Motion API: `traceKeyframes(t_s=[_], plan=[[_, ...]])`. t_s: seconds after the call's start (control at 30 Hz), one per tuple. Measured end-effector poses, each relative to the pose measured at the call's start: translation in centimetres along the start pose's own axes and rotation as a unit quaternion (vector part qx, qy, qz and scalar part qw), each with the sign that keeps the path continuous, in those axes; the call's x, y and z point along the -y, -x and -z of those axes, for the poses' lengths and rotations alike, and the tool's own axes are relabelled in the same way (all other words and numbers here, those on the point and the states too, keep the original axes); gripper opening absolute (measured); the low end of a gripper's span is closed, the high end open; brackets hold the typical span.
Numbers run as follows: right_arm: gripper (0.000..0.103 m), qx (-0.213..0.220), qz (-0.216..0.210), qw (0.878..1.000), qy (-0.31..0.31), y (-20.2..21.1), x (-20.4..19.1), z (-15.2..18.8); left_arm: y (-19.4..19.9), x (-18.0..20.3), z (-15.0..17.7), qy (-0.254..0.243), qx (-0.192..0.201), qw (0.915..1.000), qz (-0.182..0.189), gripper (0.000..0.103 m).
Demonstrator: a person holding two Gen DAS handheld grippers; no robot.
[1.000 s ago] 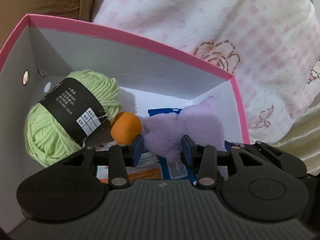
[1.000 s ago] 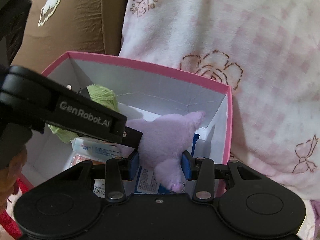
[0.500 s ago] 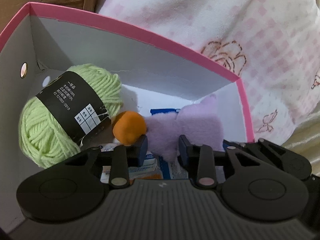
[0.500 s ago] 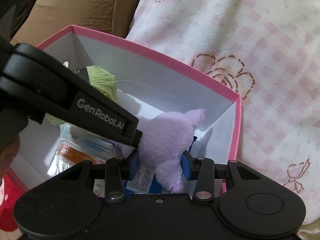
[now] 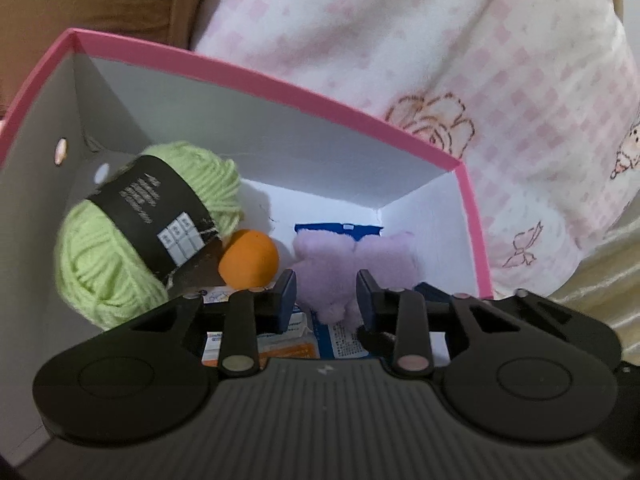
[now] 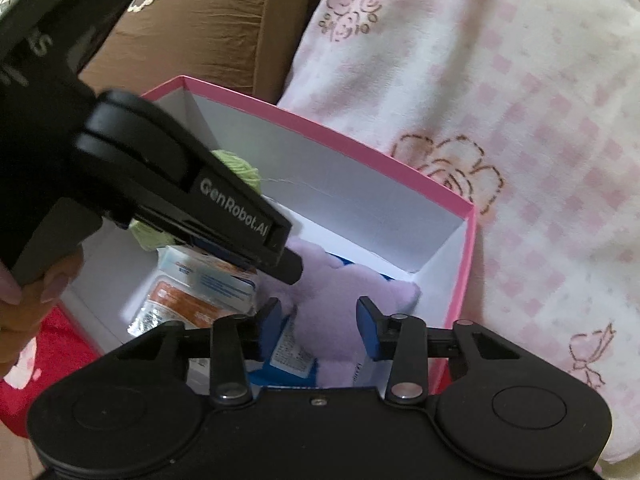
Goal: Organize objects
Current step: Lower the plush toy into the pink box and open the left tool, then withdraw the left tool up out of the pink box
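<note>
A pink box [image 5: 280, 140] with white walls [image 6: 340, 208] holds a green yarn ball [image 5: 112, 264] [image 6: 240, 164], an orange ball [image 5: 248, 260] and a purple plush toy [image 5: 328, 264] [image 6: 332, 280]. The plush lies on packets near the right wall. My left gripper [image 5: 326, 300] reaches in from above, jaws narrow, the pads pinching the plush's near end. In the right wrist view the left gripper [image 6: 290, 270] has its tip against the plush's upper left. My right gripper [image 6: 320, 320] is closing its jaws with the plush between them, both pads against it.
Flat packets [image 5: 280, 344] [image 6: 188, 300] cover the box floor. A pink checked blanket [image 5: 440, 60] lies behind and to the right of the box, a brown cushion [image 6: 200, 20] behind it. A person's hand [image 6: 24, 280] holds the left gripper. Red cloth [image 6: 24, 360] lies at lower left.
The left jaws have narrowed on the plush, which now sits lower and farther into the box. The right gripper has rolled, tilting its view, and its jaws widened briefly and drew in again.
</note>
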State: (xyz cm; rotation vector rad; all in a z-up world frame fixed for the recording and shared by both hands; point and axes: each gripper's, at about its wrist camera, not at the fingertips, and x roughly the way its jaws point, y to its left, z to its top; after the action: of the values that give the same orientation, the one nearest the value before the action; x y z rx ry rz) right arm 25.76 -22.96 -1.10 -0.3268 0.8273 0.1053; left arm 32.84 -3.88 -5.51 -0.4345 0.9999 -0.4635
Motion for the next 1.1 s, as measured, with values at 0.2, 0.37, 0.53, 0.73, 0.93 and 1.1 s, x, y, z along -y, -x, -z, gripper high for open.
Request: traceKeyframes(t_s=[0.2,0.37,0.53,0.73,0.93,1.1], plan=[[0.044,-0.03,0.019,0.999,-0.007,-2.1,-0.9,-0.9,1.7,-0.3,0.0,-0.006,0.003,0.9999,-0.015,0.032],[0.038,-0.025,0.045,0.999,-0.012,-2.9,-0.5,-0.6,2.8,-0.1,0.2,-0.015,0.003,0.9996,-0.024,0.032],[0.038,-0.017,0.018,0.998,-0.061,-1.2,0.4,-0.4,4.1,0.1,0.7,-0.013,0.002,0.9995,-0.029,0.032],[0.043,0.008,-0.003,0.993,-0.119,2.9,1.1,0.7,6.5,1.6,1.4,-0.038,-0.001,0.9982,-0.047,0.032],[0.045,0.025,-0.028,0.986,-0.16,7.0,0.1,2.4,10.2,3.0,2.7,-0.063,-0.004,0.9966,-0.053,0.036],[0.045,0.031,-0.029,0.987,-0.152,9.0,-1.1,2.1,13.6,3.9,3.4,-0.083,0.004,0.9949,-0.057,0.041]])
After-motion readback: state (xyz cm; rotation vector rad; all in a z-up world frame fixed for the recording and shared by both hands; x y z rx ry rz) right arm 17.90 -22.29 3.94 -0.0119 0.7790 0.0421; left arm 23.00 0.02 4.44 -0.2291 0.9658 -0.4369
